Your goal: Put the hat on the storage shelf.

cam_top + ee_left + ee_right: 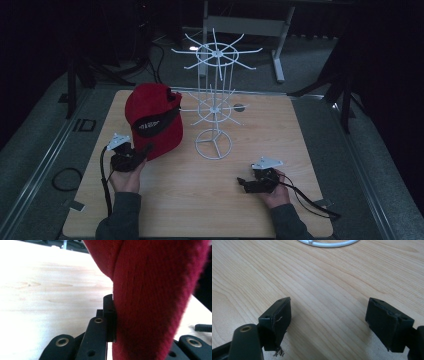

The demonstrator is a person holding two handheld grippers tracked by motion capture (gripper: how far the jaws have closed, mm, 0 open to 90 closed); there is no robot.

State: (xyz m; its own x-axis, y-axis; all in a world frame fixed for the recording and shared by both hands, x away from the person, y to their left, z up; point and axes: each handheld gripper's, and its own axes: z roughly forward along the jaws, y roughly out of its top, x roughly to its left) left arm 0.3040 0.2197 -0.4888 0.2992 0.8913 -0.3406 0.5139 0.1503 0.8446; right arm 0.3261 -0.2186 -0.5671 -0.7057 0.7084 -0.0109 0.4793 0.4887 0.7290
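Left tool [145, 150]: closed on the brim edge of the red cap [152, 120]; in the left gripper view the red cloth [155, 297] sits pressed between the black jaws, so this tool has hold of the cap.
Right tool [242, 182]: jaws wide apart, nothing between them, only bare wood of the desk [324, 290] under it; it rests low at the near right.
Red cap: at the left part of the desk [280, 150], just left of the stand; the brim end is near, at the left tool, and the crown points to the far side, so its long axis runs near to far.
White wire stand [214, 100]: upright in the middle of the desk, with two rings of hooks and a round base [327, 243].
Key relation: the stand is to the right and a little farther than the cap, and the hooks are higher than the cap.
Nearer hand: the left hand [125, 177] already has the cap; I judge that it must carry the cap up and to the right to reach a hook.
Risk: the cap may swing in this edge grip, I think.
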